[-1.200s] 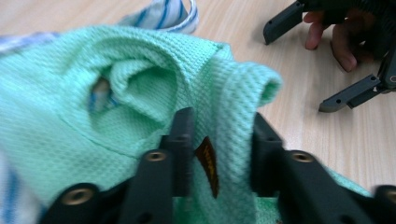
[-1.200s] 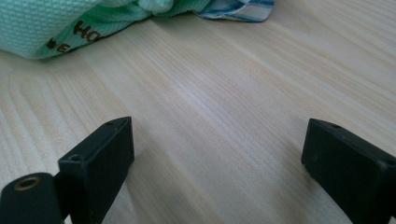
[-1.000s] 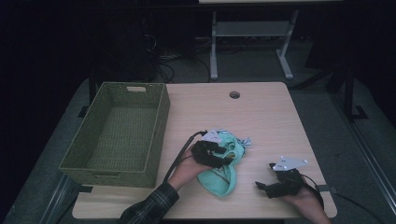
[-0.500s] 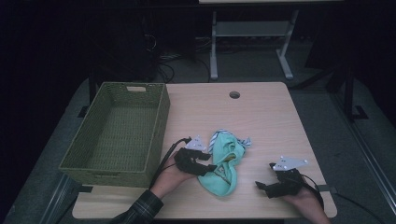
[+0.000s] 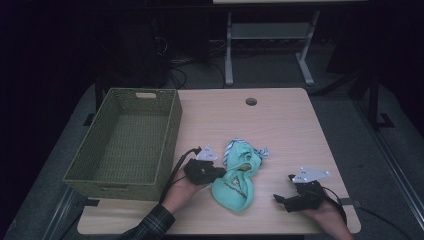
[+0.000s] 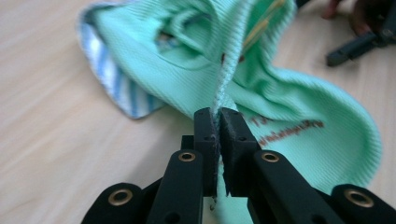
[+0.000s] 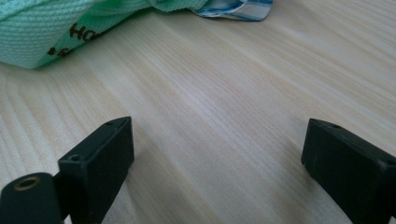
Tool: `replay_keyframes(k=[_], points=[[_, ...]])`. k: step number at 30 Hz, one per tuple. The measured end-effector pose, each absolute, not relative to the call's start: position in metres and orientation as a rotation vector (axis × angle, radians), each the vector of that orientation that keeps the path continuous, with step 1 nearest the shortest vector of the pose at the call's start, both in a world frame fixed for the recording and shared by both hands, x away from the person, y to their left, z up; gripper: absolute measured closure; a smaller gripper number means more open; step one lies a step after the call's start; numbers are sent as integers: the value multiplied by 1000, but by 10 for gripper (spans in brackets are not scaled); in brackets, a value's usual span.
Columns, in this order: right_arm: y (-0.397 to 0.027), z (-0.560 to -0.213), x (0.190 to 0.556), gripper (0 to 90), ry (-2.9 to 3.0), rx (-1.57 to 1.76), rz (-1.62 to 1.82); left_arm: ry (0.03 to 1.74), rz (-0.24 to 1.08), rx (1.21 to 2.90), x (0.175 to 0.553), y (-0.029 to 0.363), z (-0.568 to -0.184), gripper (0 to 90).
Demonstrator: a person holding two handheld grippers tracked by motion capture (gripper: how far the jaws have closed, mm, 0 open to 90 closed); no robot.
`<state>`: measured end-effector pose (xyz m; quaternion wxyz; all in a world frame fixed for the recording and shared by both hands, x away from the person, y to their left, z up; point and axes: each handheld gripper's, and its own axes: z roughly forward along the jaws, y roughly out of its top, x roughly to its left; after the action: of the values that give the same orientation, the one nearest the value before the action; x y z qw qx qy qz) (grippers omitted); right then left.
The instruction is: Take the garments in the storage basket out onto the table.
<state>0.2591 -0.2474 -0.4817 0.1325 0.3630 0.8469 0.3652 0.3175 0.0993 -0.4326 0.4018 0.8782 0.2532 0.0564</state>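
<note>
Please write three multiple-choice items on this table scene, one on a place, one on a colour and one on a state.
1. Where does the woven basket stand relative to the garment?
A. At the garment's left in the high view
B. At its right
C. On top of it

2. What is the garment's main colour?
A. Red
B. Mint green
C. Black

3. How do the left hand-held gripper's jaws stand?
A. Wide open above the table
B. Shut on a ridge of the garment
C. Shut on the basket's rim

Answers:
1. A, the high view shows the basket on the table's left part, the garment in the middle.
2. B, green ribbed cloth with a blue-striped piece shows in the left gripper view.
3. B, the jaws have just been closing and pinch a fold between them, while the right hand-held gripper stands open.
</note>
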Motion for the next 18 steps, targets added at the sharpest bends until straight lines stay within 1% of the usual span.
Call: replay_keyframes(k=[5,9,13,14,16,18], points=[[-247,-482,259,90,2456,1052,1060,751,171,2242,322,107,-436,863],[-247,-482,259,90,2457,1052,1060,850,164,2268,326,112,-447,865],[-247,-482,259,90,2457,1052,1060,880,155,2316,327,111,-458,860],[-247,-482,259,90,2456,1053,1060,876,166,2315,326,111,-459,841],[-247,-482,259,90,2456,1053,1060,871,194,2307,324,112,-455,764],[-248,-482,259,90,2453,1058,1057,859,209,2272,320,115,-449,729]])
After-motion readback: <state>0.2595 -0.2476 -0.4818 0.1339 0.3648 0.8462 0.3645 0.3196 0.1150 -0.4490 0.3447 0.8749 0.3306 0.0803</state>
